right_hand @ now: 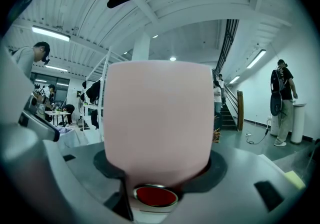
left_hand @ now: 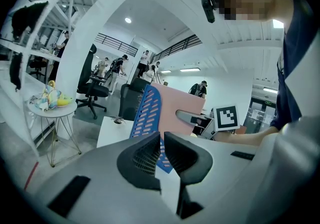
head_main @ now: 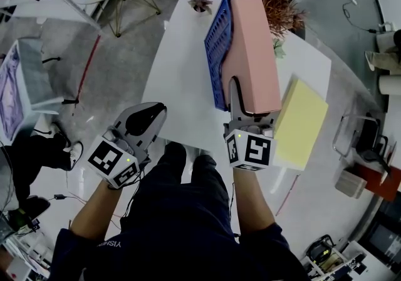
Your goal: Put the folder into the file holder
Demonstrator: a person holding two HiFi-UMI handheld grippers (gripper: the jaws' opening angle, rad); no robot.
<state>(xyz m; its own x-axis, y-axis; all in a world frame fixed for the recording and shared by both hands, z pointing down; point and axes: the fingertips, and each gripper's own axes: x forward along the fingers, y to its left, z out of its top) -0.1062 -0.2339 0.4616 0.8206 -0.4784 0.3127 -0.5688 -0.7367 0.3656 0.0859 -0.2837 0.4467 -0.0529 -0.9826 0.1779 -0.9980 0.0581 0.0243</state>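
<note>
Right gripper view showing right gripper point(right_hand: 160, 160) jaws standing wide, squeezing the fat pink folder point(right_hand: 159, 113), folder leaning against the blue file holder point(head_main: 215, 54) on the white table point(head_main: 175, 79), left gripper point(left_hand: 161, 144) jaws almost touching, holding nothing.

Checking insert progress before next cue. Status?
Right claw shut on folder. Left claw shut, empty. Folder tilted against holder, seating unclear. Yellow folder lies beside, not blocking.
</note>
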